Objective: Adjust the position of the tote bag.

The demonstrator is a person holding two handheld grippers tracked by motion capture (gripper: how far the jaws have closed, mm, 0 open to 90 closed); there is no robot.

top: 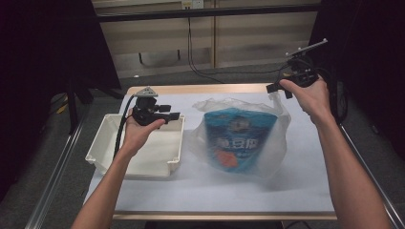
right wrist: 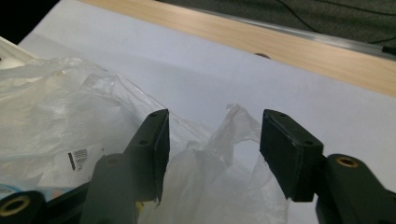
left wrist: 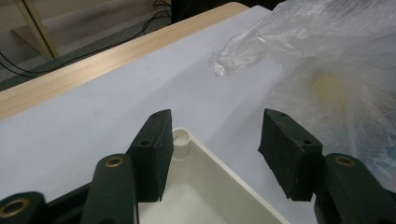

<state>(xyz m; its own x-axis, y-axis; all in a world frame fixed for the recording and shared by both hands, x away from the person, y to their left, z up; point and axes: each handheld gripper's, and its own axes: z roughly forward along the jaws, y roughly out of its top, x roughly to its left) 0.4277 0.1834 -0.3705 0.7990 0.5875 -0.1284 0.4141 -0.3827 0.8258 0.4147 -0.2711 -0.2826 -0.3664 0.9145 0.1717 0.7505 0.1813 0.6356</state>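
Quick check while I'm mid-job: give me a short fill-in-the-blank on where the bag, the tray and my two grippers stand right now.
1. The blue snack packet sits inside a clear ____ bag.
2. The white tray lies to the ____ of that bag in the high view.
3. The left gripper hovers above the ____.
4. The right gripper has its jaws ____, nothing pinched between them.

Missing words: plastic; left; tray; open

White tray (top: pixel 111 125) blocks table's left; bagged blue snack packet (top: pixel 240 143) with loose plastic bag (top: pixel 277 124) fills centre. Narrow open strip between them. Front paper sheet (top: pixel 215 191) and right edge free.
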